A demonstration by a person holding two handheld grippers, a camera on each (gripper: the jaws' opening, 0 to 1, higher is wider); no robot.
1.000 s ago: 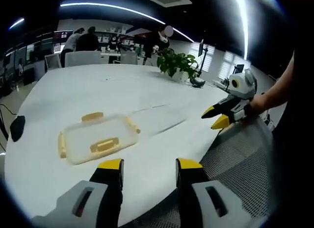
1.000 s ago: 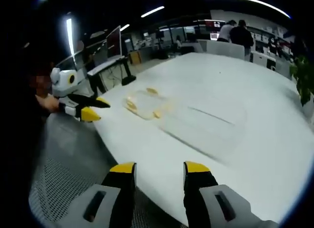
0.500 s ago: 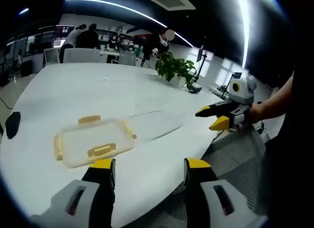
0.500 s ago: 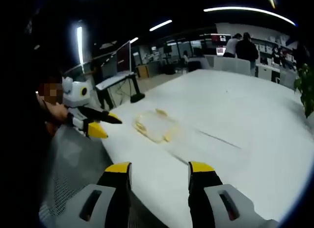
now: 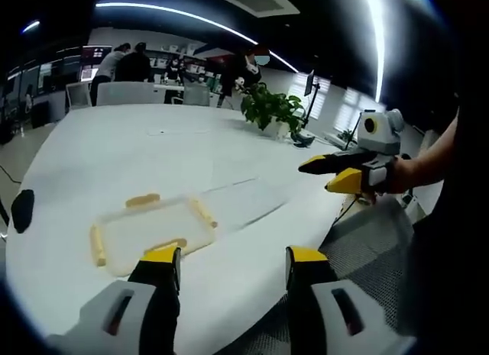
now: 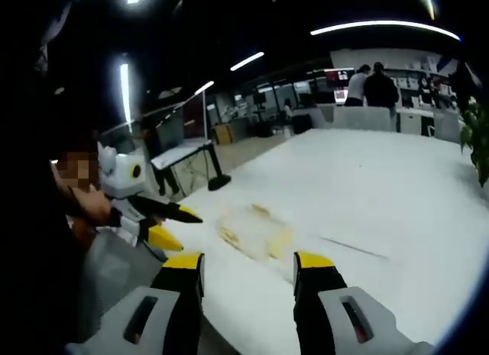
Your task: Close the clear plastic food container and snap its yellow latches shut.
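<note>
Fingers of both grippers gape empty over a white office table (image 5: 114, 149) bearing the container (image 5: 153, 229).

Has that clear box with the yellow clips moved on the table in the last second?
No. The box lies in the same spot near the table's near edge, beside the clear lid; only the camera shifted.
</note>
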